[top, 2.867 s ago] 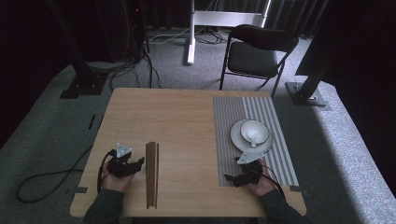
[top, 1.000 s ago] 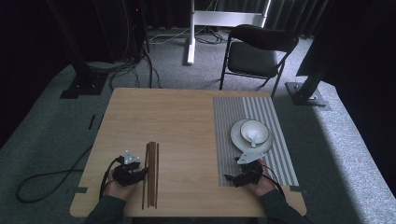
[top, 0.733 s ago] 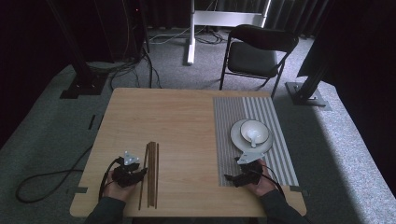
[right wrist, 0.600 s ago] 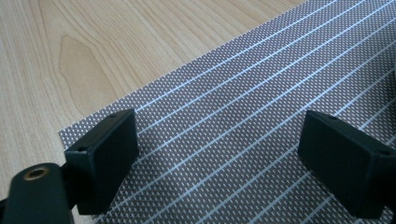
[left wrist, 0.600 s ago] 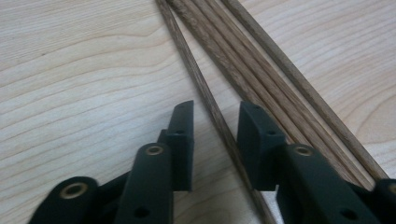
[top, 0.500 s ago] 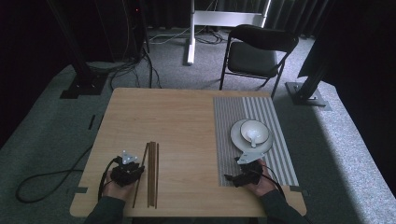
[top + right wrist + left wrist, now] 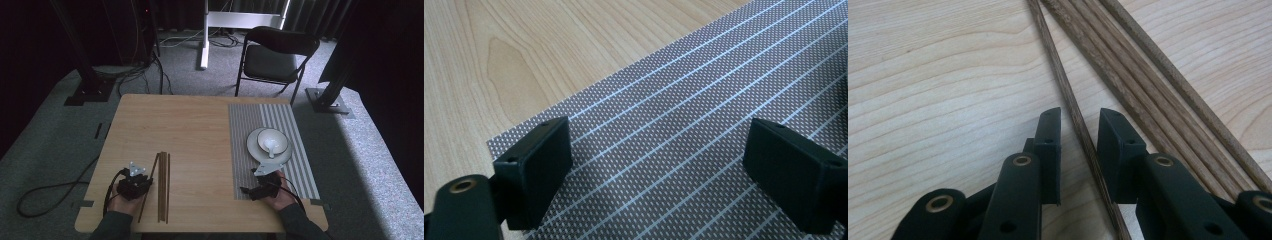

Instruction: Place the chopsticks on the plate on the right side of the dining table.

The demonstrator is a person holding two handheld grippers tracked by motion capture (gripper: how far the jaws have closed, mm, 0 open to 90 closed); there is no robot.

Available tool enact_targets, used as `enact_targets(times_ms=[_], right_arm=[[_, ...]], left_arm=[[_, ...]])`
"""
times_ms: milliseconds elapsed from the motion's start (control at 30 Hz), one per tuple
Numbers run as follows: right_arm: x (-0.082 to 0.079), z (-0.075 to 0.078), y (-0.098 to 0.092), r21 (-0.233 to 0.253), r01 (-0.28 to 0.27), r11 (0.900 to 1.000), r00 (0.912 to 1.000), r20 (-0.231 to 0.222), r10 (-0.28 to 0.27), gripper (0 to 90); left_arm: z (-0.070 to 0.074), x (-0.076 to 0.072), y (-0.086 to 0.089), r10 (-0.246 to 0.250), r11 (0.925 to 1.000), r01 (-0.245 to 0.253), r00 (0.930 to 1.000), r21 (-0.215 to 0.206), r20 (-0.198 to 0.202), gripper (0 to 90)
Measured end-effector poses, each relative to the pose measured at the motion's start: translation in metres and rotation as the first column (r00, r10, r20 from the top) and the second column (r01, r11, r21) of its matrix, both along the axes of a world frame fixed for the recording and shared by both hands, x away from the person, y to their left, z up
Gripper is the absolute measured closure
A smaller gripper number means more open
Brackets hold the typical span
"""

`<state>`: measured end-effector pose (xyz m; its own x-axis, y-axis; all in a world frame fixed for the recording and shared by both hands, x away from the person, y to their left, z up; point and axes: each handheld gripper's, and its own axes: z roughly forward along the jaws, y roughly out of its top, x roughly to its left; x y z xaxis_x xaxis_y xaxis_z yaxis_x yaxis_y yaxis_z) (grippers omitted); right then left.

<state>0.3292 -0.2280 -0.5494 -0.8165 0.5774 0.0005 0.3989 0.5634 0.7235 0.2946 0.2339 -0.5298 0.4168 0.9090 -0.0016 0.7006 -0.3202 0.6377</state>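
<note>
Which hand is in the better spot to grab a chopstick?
The left gripper, probably. Its open jaws already sit on either side of one chopstick. The right gripper is open over the striped mat, away from the sticks.

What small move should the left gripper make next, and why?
Probably close the jaws. In the left gripper view, the left gripper straddles one chopstick that lies apart from the other chopsticks, with a gap on each side, so it is not yet gripped. The right gripper waits open over the mat.
</note>
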Motion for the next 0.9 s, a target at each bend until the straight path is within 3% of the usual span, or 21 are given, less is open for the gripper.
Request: enact_targets(times_ms=[433,900], right_arm=[[0.000,0.000,0.000,0.000,0.000,1.000,1.0000,0.000,0.000,11.3],[0.000,0.000,0.000,0.000,0.001,1.000,1.0000,-0.001,-0.001,11.3]], left_arm=[[-0.001,0.009,0.009,0.047,0.9987,-0.047,0.9989,-0.021,0.006,83.3],[-0.003,0.023,0.018,0.042,0.9971,-0.041,0.9990,-0.063,0.015,84.3]])
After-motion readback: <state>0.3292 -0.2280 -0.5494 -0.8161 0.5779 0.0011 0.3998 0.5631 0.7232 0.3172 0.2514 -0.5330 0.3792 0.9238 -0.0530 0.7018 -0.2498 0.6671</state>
